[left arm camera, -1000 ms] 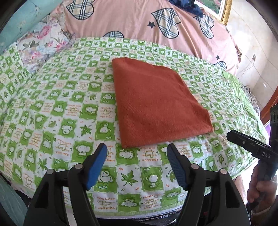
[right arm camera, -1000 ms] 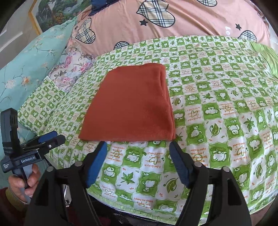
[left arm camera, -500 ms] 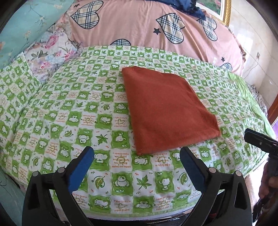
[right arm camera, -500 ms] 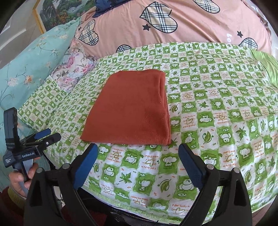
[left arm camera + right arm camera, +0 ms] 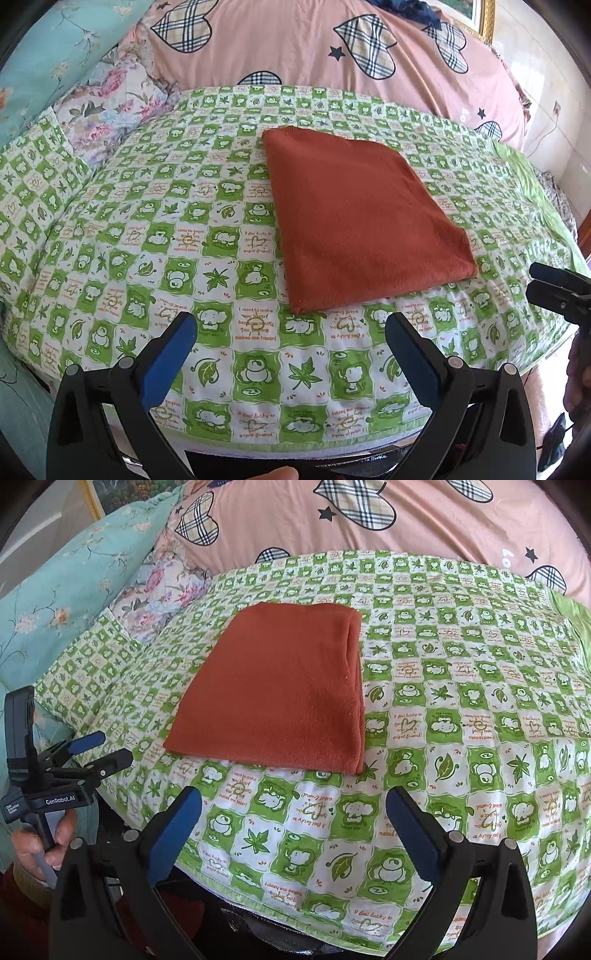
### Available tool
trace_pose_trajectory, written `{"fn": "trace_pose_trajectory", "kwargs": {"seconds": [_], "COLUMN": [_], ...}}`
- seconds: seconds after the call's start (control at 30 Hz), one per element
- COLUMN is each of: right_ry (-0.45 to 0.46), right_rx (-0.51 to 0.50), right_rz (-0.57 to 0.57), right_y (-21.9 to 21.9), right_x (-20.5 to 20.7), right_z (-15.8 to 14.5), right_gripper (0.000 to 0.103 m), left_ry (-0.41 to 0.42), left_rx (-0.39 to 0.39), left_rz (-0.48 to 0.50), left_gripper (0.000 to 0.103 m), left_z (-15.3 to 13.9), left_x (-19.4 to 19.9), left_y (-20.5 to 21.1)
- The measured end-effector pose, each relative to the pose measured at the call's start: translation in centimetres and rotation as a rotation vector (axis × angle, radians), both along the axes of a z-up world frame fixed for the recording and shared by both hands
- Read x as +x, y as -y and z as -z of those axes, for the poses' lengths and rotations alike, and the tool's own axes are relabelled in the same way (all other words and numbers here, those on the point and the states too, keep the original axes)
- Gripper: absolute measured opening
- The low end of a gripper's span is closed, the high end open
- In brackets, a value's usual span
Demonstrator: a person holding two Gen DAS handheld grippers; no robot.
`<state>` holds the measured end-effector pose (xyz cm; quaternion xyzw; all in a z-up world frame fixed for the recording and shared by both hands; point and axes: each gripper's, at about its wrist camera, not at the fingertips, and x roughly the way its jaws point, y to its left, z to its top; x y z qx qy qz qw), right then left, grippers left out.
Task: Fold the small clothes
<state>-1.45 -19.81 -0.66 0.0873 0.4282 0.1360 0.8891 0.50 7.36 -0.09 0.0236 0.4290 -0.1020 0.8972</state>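
A rust-orange cloth (image 5: pixel 362 221) lies folded flat into a rectangle on the green-and-white patterned bedspread (image 5: pixel 147 229); it also shows in the right wrist view (image 5: pixel 280 686). My left gripper (image 5: pixel 291 347) is open and empty, held back over the bed's near edge, short of the cloth's near left corner. My right gripper (image 5: pixel 293 821) is open and empty, also held back at the near edge below the cloth. The left gripper shows at the left of the right wrist view (image 5: pixel 99 749), the right gripper at the right edge of the left wrist view (image 5: pixel 554 284).
A pink quilt with plaid hearts (image 5: pixel 314 48) is piled behind the bedspread. A floral pillow (image 5: pixel 110 99) and a teal pillow (image 5: pixel 66 590) lie at the back left. The bed edge (image 5: pixel 295 446) runs just under my grippers. A wall with a framed picture (image 5: pixel 484 14) is at the right.
Both grippers opened wider and pulled back from the cloth toward the bed's near edge. The cloth has not moved.
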Motion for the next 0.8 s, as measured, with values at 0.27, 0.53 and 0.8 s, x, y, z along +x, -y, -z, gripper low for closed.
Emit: {"fn": "trace_pose_trajectory", "kwargs": {"seconds": [0.27,0.53,0.8], "right_ry": [-0.042,-0.020,-0.019], "right_rx": [-0.006,-0.037,-0.052], "right_rz": [-0.001,-0.021,-0.035], "right_y": [-0.5,-1.4,-2.1], "right_x": [1.8,3.6,5.3], "right_z": [1.2,0.6,0.7], "right_gripper": [0.100,0.101,0.101], "left_ry": [-0.006,-0.002,0.013], "left_rx": [0.079,0.094,0.123], "left_rz": [0.013,-0.004,-0.031], "left_gripper": [0.102,0.102,0.102], "left_z": [0.5,0.3,0.0], "left_x": [1.8,3.7,4.6], "left_y": [1.5,2.2,2.6]}}
